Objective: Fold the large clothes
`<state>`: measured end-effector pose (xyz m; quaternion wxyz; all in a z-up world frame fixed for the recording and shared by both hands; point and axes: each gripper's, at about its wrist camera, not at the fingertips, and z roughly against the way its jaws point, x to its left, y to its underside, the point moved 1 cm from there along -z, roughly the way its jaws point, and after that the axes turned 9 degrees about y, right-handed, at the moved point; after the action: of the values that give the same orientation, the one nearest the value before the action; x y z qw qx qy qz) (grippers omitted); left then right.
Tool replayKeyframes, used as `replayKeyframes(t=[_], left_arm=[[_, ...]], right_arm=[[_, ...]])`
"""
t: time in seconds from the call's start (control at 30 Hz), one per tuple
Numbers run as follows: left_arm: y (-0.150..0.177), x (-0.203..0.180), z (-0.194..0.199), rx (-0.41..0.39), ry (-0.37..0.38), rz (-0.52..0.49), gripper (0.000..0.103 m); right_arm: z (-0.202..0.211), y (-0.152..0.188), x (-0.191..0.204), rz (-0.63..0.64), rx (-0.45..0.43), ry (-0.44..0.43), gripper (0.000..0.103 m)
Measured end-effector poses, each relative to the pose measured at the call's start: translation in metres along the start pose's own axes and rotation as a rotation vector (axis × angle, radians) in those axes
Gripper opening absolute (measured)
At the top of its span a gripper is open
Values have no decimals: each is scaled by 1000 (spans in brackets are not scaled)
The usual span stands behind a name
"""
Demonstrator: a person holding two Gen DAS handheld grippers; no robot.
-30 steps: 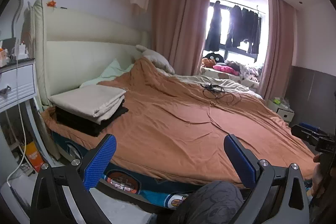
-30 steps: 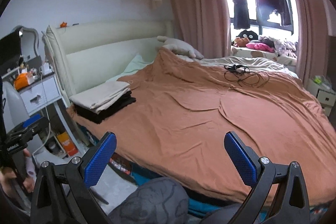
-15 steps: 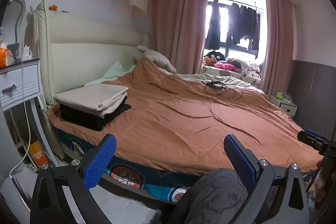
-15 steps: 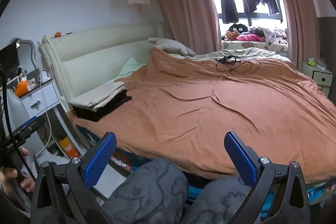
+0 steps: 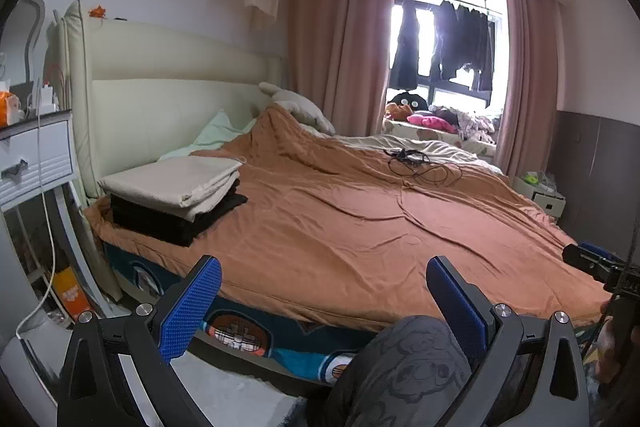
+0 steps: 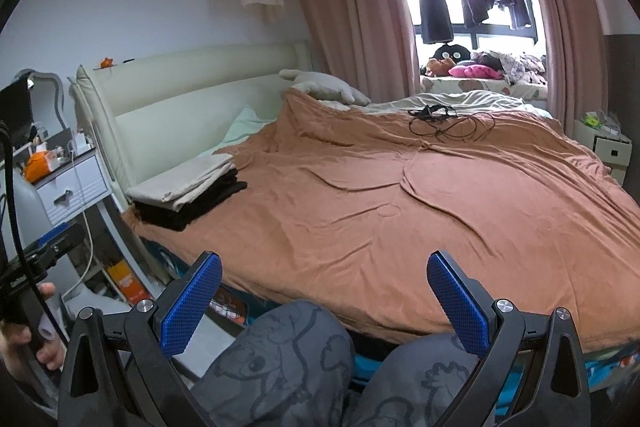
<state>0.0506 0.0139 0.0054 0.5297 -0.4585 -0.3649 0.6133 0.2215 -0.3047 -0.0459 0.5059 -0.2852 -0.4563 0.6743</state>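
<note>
A bed [image 5: 360,247] fills the middle of the frame. A stack of folded clothes [image 5: 176,195] sits on its left corner. Cables [image 5: 420,167] lie on it farther back, right. A nightstand [image 5: 36,155] stands at the left edge.

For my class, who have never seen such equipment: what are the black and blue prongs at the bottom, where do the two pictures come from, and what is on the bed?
A person holds a two-finger gripper in each hand, each carrying a forward-looking camera. One picture is from the left gripper, one from the right gripper. Both are open and hold nothing. The blue parts are finger pads. On the bed lie a brown cover, a folded stack of cream over black cloth, and tangled black cables. The person's patterned knees show below.
</note>
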Motion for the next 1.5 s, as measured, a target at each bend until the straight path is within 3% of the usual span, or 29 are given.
replayKeyframes(t=[1.5], left_arm=[[-9, -9, 17, -51, -53, -31, 103]], right_arm=[[3, 2, -7, -34, 7, 10, 103]])
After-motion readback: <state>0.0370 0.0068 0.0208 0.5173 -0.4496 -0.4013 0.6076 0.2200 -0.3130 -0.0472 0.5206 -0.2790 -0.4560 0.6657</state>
